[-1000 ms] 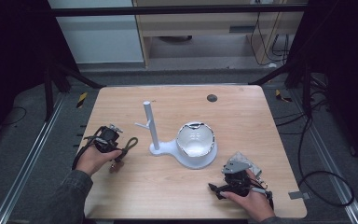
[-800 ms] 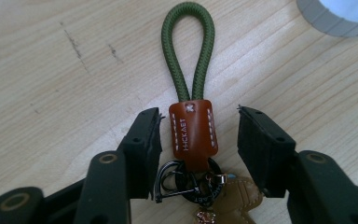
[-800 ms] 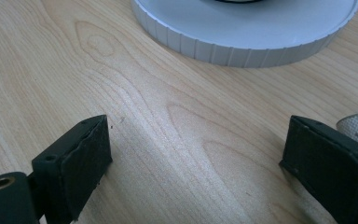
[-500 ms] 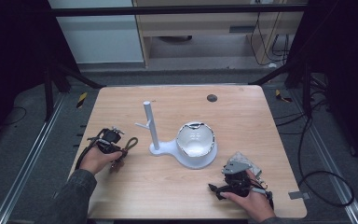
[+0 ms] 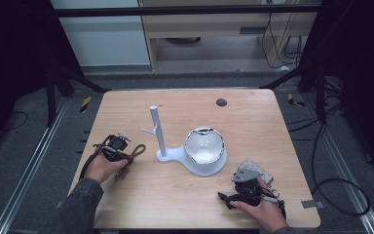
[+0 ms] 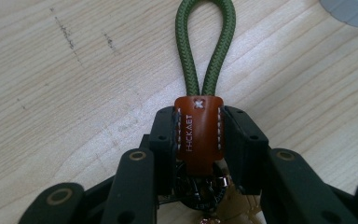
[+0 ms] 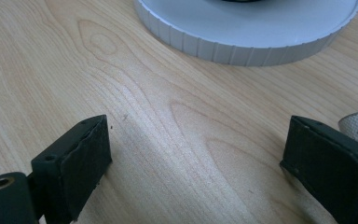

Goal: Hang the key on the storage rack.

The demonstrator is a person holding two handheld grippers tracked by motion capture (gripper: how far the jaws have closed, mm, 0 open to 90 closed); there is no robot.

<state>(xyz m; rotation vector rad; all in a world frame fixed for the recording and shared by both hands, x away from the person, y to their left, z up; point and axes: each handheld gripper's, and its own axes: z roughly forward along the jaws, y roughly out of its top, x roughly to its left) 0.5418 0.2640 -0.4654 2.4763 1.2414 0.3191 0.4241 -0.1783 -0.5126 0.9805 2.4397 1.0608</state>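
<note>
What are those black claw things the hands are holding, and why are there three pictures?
A person sits at a wooden table and holds a squeeze-tool, called a gripper, in each hand. One picture comes from a camera up high. The other two come from little cameras riding on the grippers, looking along their black jaws. On the table stands a white stand with a post and a round dish. The left gripper has just closed on the brown leather tab of a key strap with a green cord loop. The right gripper rests open, holding nothing.
</note>
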